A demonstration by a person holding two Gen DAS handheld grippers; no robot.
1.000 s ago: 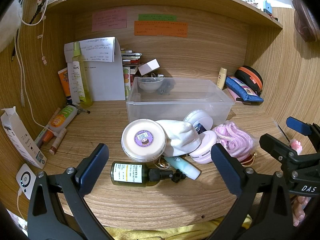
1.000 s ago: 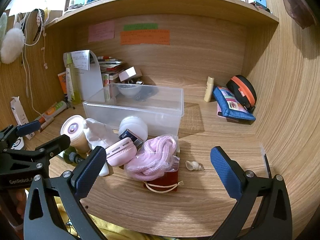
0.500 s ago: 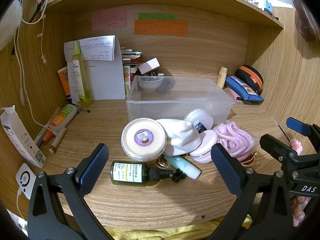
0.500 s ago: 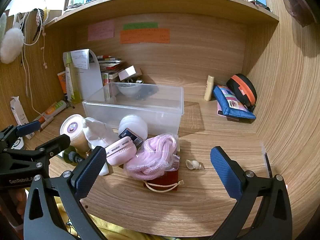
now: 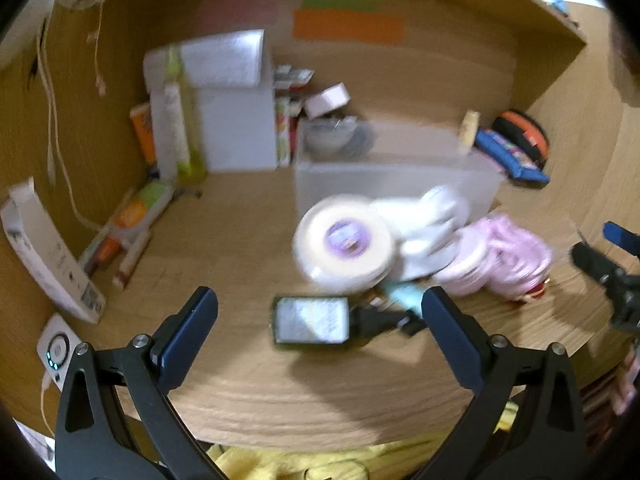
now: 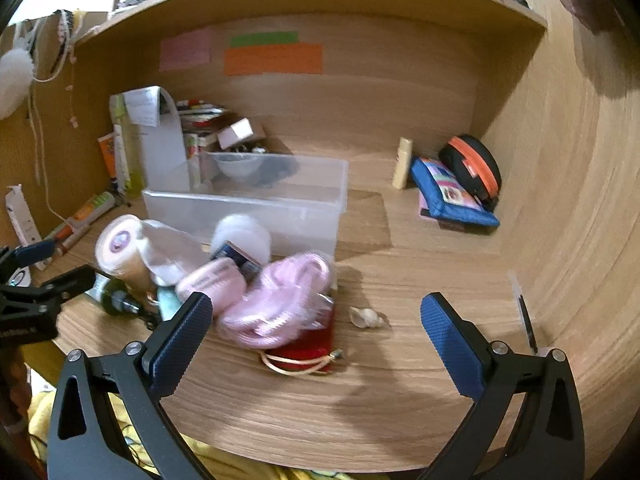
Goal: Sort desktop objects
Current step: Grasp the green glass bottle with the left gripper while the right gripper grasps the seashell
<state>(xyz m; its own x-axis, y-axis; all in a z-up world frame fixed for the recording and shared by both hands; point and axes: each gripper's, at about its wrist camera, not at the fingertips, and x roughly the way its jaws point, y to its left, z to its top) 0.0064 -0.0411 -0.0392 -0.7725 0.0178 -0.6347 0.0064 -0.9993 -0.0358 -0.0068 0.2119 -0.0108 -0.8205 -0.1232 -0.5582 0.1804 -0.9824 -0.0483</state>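
While both tongs hang wide and empty over the front edge, sorting looks barely begun. Left tongs (image 5: 319, 322) sit just above the dark green bottle (image 5: 310, 320) lying on the surface (image 6: 360, 392); right tongs (image 6: 316, 332) face the pink rope bundle (image 6: 280, 304), with a small shell (image 6: 366, 317) beside it. Behind that, the pile — round tub (image 5: 346, 240), white cloth (image 5: 424, 216), pink case (image 6: 212, 282) — is still loose. The clear bin (image 6: 280, 204) beyond holds a bowl (image 6: 238, 166) and probably little else; blur hides detail. Versus half a second ago: left view has swung and closed in on the bottle, right view nearly unchanged.
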